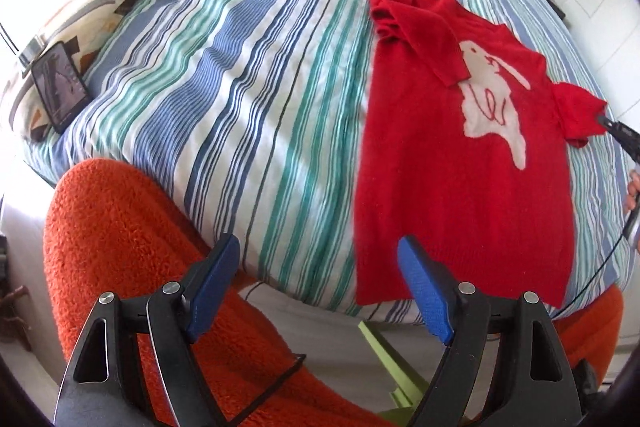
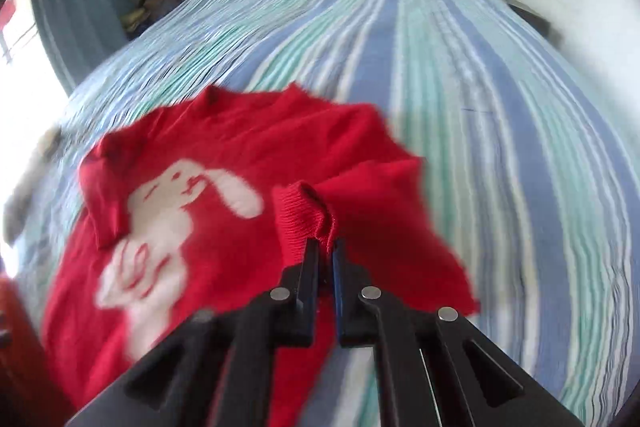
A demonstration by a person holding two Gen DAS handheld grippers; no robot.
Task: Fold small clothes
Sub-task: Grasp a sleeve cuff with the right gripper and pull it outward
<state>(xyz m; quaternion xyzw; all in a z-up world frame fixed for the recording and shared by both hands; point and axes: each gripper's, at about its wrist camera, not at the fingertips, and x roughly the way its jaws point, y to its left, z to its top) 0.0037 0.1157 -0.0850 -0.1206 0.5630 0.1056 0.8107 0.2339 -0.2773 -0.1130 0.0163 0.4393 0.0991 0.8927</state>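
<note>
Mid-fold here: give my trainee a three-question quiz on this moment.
1. True or false: the right gripper has its jaws shut on the red sweater's sleeve cuff.
2. The left gripper is: A) open, holding nothing; B) shut on the hem; C) shut on the phone.
3. What white figure is on the sweater's front?

Key: 1 true; 2 A; 3 a rabbit.

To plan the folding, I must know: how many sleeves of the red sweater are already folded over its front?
1. The left sleeve lies folded across the red sweater, touching the white rabbit. The right sleeve is pinched in the right gripper, not laid down.
</note>
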